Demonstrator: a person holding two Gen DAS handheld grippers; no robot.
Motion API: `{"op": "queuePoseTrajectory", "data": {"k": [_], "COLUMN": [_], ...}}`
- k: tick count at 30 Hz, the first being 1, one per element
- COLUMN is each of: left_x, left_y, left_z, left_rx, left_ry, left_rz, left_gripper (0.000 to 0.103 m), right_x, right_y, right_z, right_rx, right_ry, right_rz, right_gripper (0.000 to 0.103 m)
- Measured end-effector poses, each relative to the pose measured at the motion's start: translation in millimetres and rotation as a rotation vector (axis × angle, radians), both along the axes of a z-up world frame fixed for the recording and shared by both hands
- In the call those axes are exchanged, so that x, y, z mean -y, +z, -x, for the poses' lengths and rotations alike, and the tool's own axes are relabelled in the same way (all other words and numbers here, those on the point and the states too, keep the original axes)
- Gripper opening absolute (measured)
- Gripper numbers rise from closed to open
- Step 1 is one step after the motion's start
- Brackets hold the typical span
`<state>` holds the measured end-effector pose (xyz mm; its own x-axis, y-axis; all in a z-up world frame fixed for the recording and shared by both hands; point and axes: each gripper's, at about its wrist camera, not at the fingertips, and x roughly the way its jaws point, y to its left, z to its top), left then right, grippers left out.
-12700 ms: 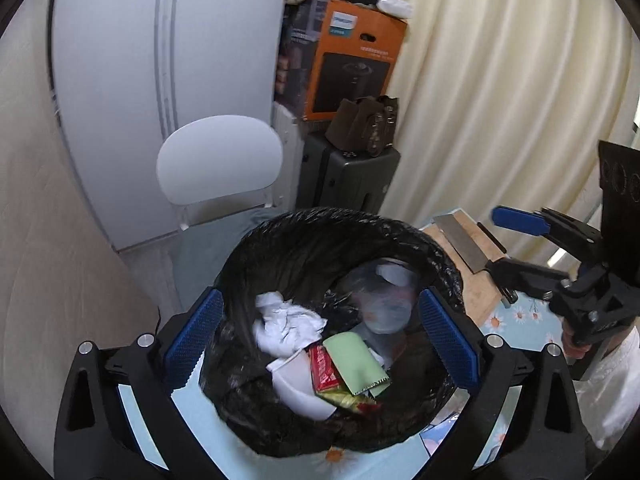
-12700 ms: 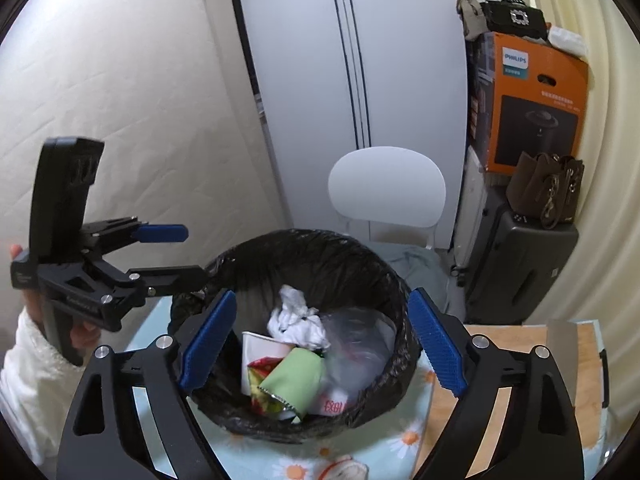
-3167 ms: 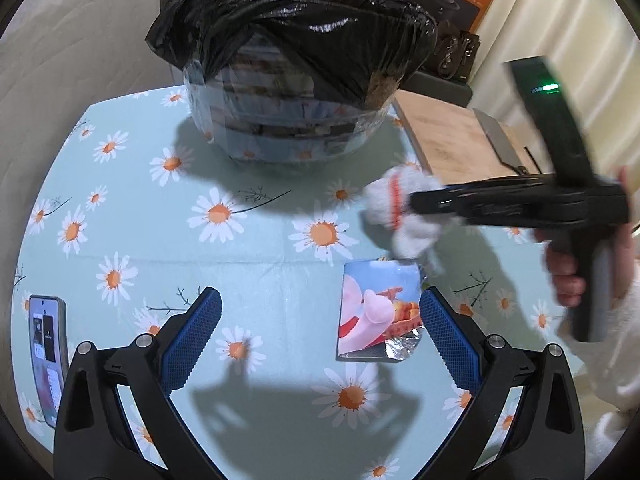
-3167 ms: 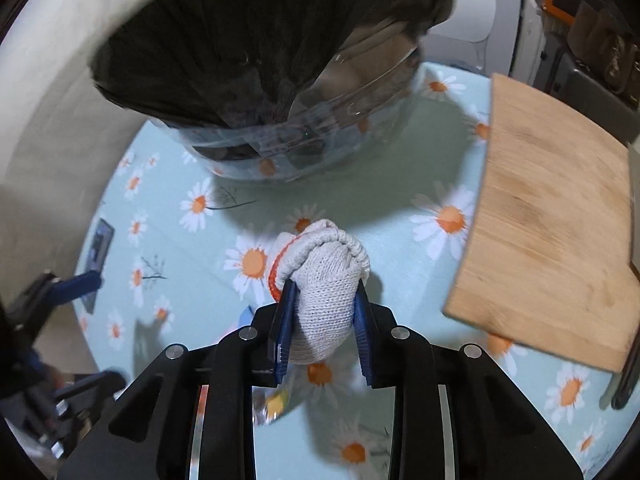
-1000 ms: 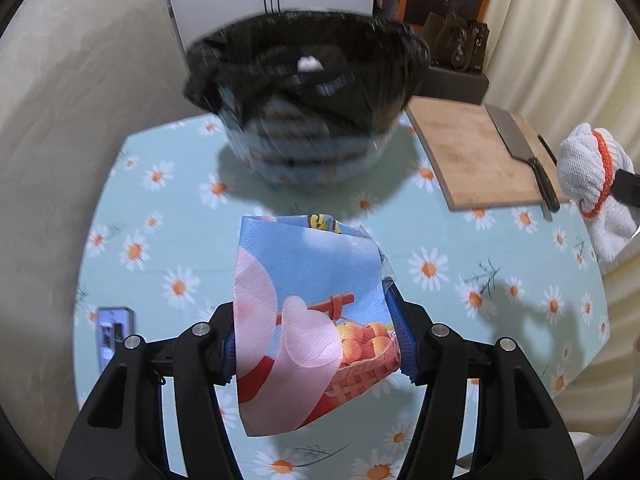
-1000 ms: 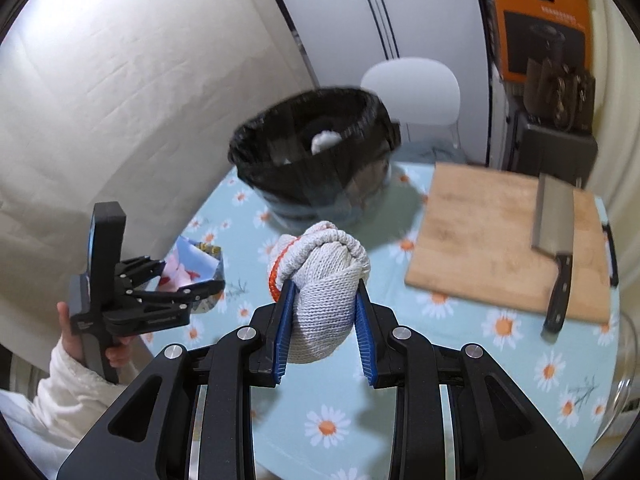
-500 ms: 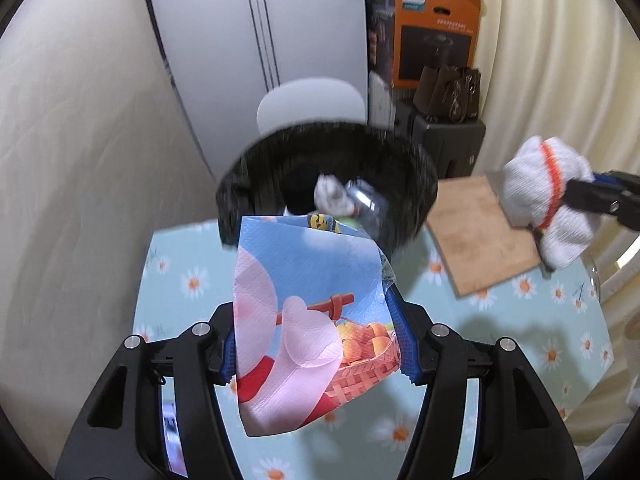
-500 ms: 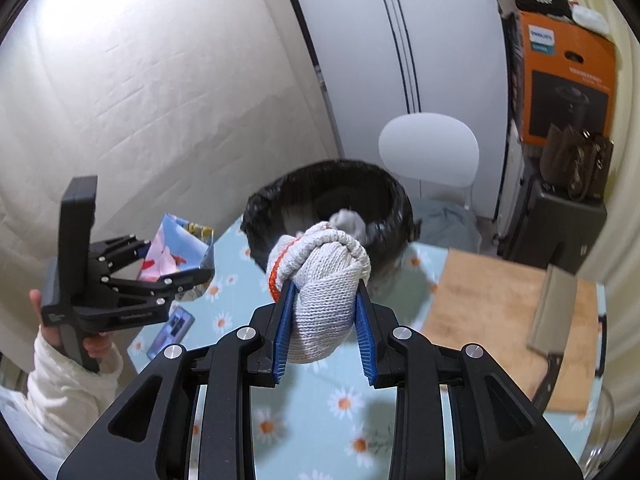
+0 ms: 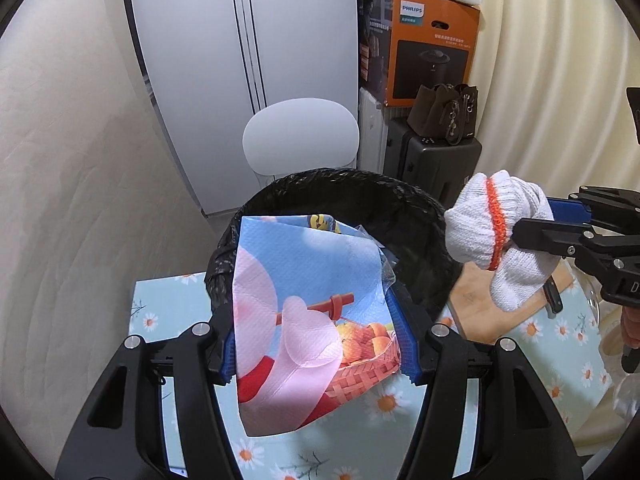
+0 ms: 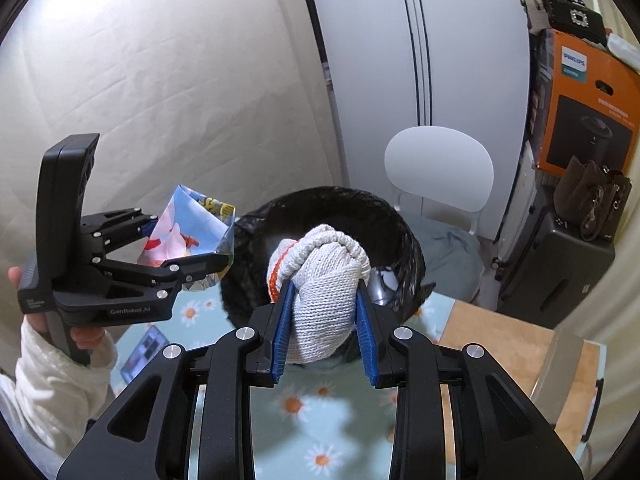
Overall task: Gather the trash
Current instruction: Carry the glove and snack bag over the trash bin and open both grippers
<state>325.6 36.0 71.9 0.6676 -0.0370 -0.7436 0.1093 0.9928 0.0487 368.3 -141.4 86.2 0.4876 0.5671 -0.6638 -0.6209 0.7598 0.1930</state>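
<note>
My left gripper (image 9: 316, 332) is shut on a colourful snack wrapper (image 9: 304, 312) with a blue, pink and orange print, held just in front of the black-lined trash bin (image 9: 424, 220). The wrapper also shows in the right wrist view (image 10: 188, 236). My right gripper (image 10: 324, 320) is shut on a balled white knit glove (image 10: 324, 280) with an orange cuff, held above the near rim of the bin (image 10: 404, 240). The glove shows in the left wrist view (image 9: 496, 232), at the bin's right edge. The held items hide most of the bin's inside.
The bin stands on a daisy-print tablecloth (image 9: 352, 440). A wooden cutting board (image 10: 516, 344) with a cleaver (image 10: 556, 368) lies to the right. A phone (image 10: 142, 348) lies on the table at left. A white chair (image 9: 300, 136), suitcase (image 10: 560, 264) and orange box (image 9: 432, 48) stand behind.
Both grippers have risen and moved closer to the bin, each still holding its item. The wrapper and the glove now hang at the bin's rim.
</note>
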Motion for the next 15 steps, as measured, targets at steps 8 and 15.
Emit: {"op": "queuePoseTrajectory", "data": {"k": [8,15], "left_x": [-11,-6], "left_y": [-16,-15], "left_z": [-15,-4], "left_rx": [0.019,0.037], "left_ry": [0.028,0.028], "left_rz": [0.041,0.071], "left_gripper": [0.087,0.097], "right_x": [-4,17], "right_y": [-8,-17], "right_z": [-7,4], "right_rx": [0.099,0.073], "right_ry": [-0.047,-0.061], "right_rz": [0.039,0.028], "right_gripper": [0.081,0.087]}}
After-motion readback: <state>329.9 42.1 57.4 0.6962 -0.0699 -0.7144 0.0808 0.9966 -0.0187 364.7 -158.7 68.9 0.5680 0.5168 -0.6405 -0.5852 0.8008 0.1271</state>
